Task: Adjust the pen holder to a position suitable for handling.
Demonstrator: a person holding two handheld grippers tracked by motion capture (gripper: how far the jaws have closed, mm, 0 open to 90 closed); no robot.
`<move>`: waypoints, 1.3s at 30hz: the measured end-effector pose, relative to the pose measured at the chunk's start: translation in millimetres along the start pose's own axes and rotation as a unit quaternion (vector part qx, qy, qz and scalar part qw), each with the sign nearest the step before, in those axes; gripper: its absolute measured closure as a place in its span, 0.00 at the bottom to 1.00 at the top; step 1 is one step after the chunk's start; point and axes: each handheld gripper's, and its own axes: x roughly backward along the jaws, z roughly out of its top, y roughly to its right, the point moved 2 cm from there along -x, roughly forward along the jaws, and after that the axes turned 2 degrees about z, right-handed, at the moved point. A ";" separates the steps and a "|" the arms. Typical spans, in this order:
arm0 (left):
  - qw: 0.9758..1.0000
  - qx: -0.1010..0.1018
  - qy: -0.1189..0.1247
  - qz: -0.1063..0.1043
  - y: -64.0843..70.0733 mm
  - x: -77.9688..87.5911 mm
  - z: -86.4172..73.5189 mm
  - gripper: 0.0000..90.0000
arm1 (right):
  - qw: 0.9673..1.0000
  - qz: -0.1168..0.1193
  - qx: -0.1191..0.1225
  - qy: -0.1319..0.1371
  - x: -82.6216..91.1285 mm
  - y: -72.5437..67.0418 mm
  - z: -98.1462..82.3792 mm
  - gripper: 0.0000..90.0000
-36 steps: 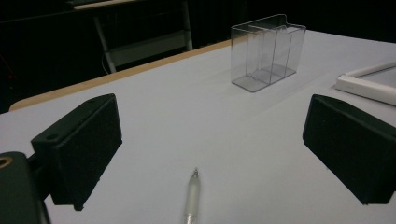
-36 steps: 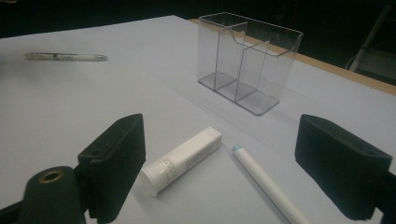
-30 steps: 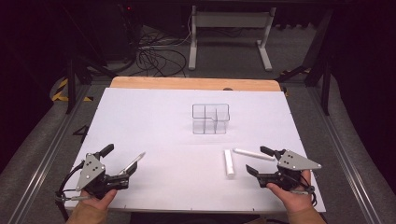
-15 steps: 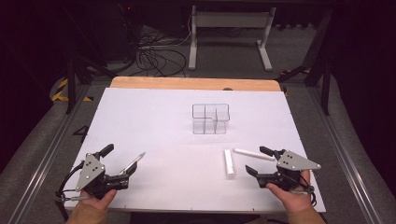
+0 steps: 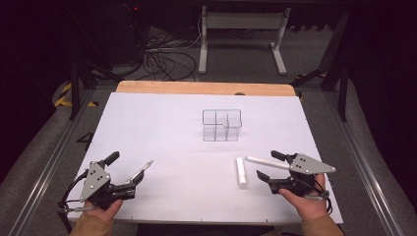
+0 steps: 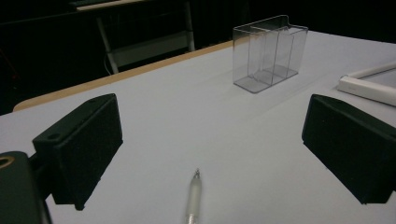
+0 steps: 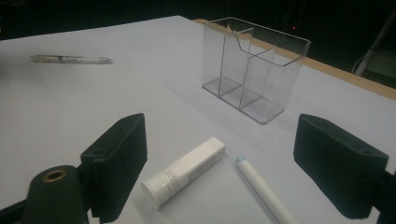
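In the high view, the left claw (image 5: 124, 173) sits at the lower left of the frame on the white bench (image 5: 162, 128), its jaws spread apart, with a clear pen (image 5: 140, 171) lying slantwise between them. At the lower right the right claw (image 5: 269, 166) also has its jaws apart; a white pen (image 5: 265, 162) runs between them, and a white tube (image 5: 241, 171) lies just to the left of it. A clear organizer (image 5: 222, 125) stands upright near the middle of the frame, well apart from both claws. In the left gripper view, the jaws stand wide at either side, the clear pen (image 6: 193, 200) pointing up from the bottom centre, the organizer (image 6: 269, 52) at the upper right and the white tube (image 6: 366, 89) at the right edge. In the right gripper view, the jaws are again wide apart; the white tube (image 7: 184, 170) and white pen (image 7: 264, 189) lie between them at the bottom, the organizer (image 7: 254, 67) stands above them, and the clear pen (image 7: 70, 59) lies at the upper left.
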 end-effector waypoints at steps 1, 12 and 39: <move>1.000 0.000 0.000 0.000 0.0 0.0 0.0 0.06 | 1.000 0.002 0.000 0.000 -1.3 0.3 1.8 0.20; 1.000 -0.001 0.000 0.000 -0.5 0.5 -0.2 0.07 | 1.000 0.011 0.008 0.006 -13.8 3.7 19.5 0.20; 1.000 -0.002 -0.001 0.003 -0.1 -0.3 -0.4 0.07 | 0.997 0.040 0.044 -0.044 -24.7 9.7 46.8 0.27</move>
